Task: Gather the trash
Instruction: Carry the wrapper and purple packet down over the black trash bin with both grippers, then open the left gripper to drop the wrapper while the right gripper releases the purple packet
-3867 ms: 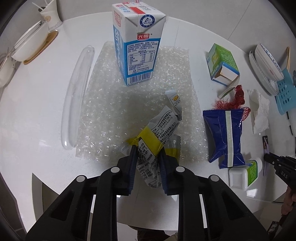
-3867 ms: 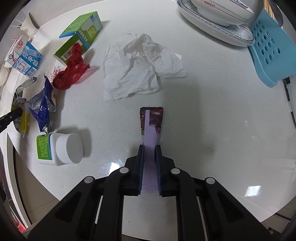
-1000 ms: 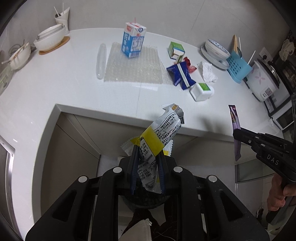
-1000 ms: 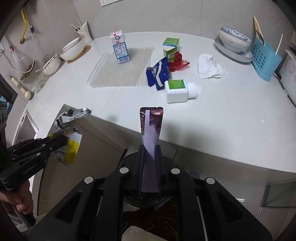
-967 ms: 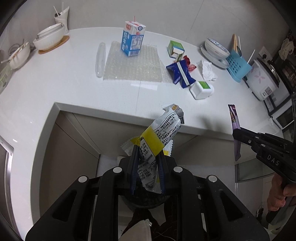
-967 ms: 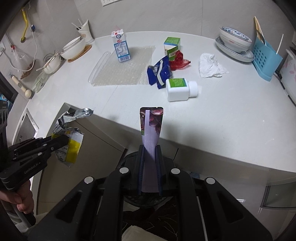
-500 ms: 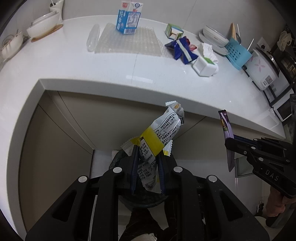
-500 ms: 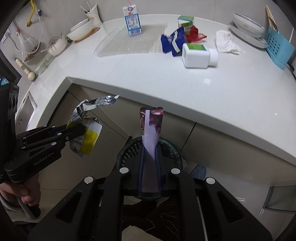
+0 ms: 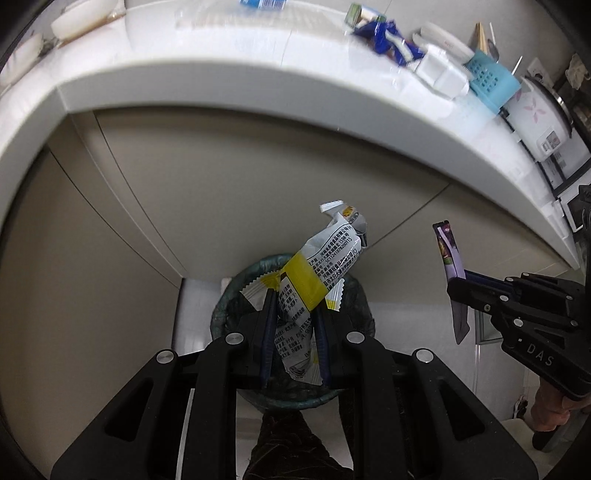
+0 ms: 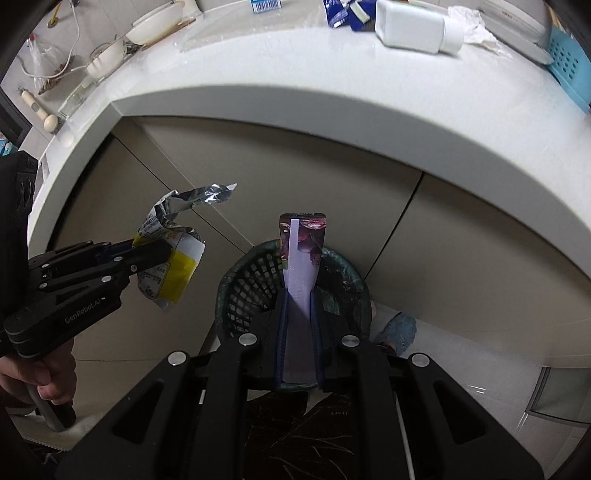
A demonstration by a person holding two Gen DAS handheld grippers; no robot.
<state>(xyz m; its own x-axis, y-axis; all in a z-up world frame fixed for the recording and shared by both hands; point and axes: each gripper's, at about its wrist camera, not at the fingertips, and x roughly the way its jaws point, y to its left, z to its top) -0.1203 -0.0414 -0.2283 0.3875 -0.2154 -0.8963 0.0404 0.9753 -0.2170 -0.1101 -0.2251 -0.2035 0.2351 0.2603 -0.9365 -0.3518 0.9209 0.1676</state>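
My left gripper [image 9: 293, 295] is shut on a crumpled white and yellow snack wrapper [image 9: 325, 258], held above a dark round waste basket [image 9: 221, 314] on the floor. That wrapper [image 10: 168, 269] and the left gripper [image 10: 162, 251] also show at the left of the right wrist view. My right gripper [image 10: 299, 295] is shut on a flat purple wrapper [image 10: 301, 258], just over the basket [image 10: 251, 284], which has a dark bag liner. The purple wrapper [image 9: 452, 266] hangs from the right gripper [image 9: 456, 284] at the right of the left wrist view.
The white counter edge [image 9: 258, 107] curves overhead, with beige cabinet doors [image 9: 221, 192] beneath it. On the counter lie a blue wrapper [image 9: 384, 37], a white bottle [image 10: 417, 27], a tissue [image 10: 476, 27], a blue rack [image 9: 491, 79] and bowls [image 10: 155, 24]. A hand [image 10: 37, 376] grips the left tool.
Both grippers have dropped from counter height to below the counter edge, down toward the basket. Each still holds its wrapper. The counter has slid to the top of both views.
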